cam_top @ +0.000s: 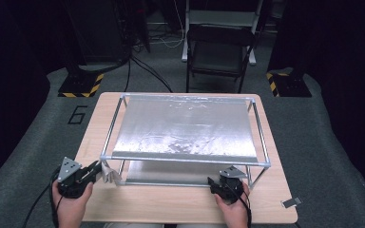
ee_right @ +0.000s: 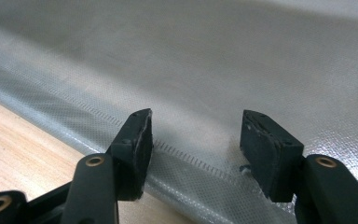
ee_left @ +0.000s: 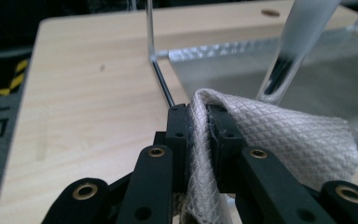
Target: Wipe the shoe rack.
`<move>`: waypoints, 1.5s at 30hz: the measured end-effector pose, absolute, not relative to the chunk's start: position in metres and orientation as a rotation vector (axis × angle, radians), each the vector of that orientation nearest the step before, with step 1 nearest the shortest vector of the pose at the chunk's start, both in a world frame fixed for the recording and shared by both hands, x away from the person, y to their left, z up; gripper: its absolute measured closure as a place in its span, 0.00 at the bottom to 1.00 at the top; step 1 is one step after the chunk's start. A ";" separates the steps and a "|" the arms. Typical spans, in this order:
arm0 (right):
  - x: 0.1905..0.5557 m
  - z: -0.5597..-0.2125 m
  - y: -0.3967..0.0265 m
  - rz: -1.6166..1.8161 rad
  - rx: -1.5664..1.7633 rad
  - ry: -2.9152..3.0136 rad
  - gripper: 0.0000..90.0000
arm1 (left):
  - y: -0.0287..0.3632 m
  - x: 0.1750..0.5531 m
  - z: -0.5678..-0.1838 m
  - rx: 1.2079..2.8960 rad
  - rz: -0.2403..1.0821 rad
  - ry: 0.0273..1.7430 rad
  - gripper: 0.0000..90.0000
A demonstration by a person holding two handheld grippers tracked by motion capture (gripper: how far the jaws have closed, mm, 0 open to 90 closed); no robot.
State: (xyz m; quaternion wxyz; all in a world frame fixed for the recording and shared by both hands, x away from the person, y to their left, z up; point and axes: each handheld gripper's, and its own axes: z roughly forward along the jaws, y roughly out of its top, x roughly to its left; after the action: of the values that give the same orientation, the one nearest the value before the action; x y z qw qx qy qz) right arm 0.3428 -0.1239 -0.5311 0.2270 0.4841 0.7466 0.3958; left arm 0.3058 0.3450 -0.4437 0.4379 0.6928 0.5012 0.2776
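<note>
At the left of the high view, the left gripper (cam_top: 94, 171) sits in the person's left hand (cam_top: 71, 204) near the front left corner of the wooden desk (cam_top: 171, 204), its cable trailing off over the edge. Its fingers (ee_left: 179, 135) are clamped together on a fold of the silvery, quilted cloth (ee_left: 289, 140); in the left gripper view the fabric is pinched between the two black pads and spills out to the right and below them. The gripped corner (cam_top: 108, 173) hangs just beside the front left leg of a metal frame (cam_top: 111, 126) that stands on the desk.

The cloth (cam_top: 185, 130) itself lies spread across the top of that frame, sagging slightly between the rails, and a lower layer shows beneath the front rail, resting on the desk surface.

Further right, the right gripper (cam_top: 217, 183) is held in the person's right hand (cam_top: 235, 211) at the front right part of the frame, just in front of the lower layer. In the right gripper view its fingers (ee_right: 137, 144) stand apart, with the stitched hem of the cloth (ee_right: 200, 163) running across the gap between them; the pads do not press on it.

Off the desk's right front corner, a small grey tag (cam_top: 291, 202) lies on the floor.
</note>
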 end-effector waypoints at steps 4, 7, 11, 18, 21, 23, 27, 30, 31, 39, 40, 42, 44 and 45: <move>0.343 -0.531 -0.124 1.091 1.335 2.057 0.48 | 0.343 0.309 -0.460 1.753 0.656 1.273 0.89; 0.342 -0.530 -0.124 1.084 1.337 2.073 0.48 | 0.346 0.308 -0.451 1.744 0.670 1.261 0.89; 0.342 -0.530 -0.124 1.085 1.337 2.073 0.49 | 0.349 0.304 -0.430 1.699 0.727 1.216 0.89; 0.342 -0.530 -0.124 1.084 1.336 2.073 0.48 | 0.346 0.310 -0.441 1.728 0.687 1.223 0.89; 0.342 -0.530 -0.124 1.078 1.337 2.071 0.48 | 0.344 0.315 -0.465 1.755 0.645 1.268 0.89; 0.342 -0.530 -0.124 1.084 1.336 2.073 0.49 | 0.344 0.316 -0.470 1.758 0.635 1.277 0.89; 0.342 -0.530 -0.124 1.078 1.337 2.071 0.48 | 0.347 0.317 -0.475 1.755 0.606 1.292 0.89; 0.342 -0.530 -0.124 1.085 1.337 2.073 0.48 | 0.348 0.315 -0.462 1.743 0.629 1.267 0.89; 0.342 -0.530 -0.124 1.083 1.337 2.073 0.48 | 0.349 0.314 -0.450 1.728 0.650 1.242 0.89; 0.342 -0.530 -0.124 1.084 1.336 2.074 0.48 | 0.346 0.313 -0.448 1.712 0.646 1.222 0.89; 0.342 -0.530 -0.124 1.084 1.336 2.074 0.48 | 0.346 0.313 -0.448 1.712 0.646 1.222 0.89; 0.342 -0.530 -0.124 1.084 1.336 2.073 0.48 | 0.345 0.315 -0.460 1.722 0.628 1.246 0.89; 0.342 -0.530 -0.124 1.085 1.337 2.073 0.48 | 0.346 0.316 -0.471 1.740 0.598 1.271 0.89; 0.342 -0.530 -0.124 1.084 1.337 2.073 0.48 | 0.346 0.317 -0.477 1.747 0.585 1.283 0.89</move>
State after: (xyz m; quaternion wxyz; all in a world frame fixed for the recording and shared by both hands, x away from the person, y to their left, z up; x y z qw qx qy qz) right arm 0.3424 -0.1242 -0.5304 0.2218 0.4838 0.7502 0.3924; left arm 0.3170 0.3462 -0.4772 0.4333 0.7013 0.5150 0.2348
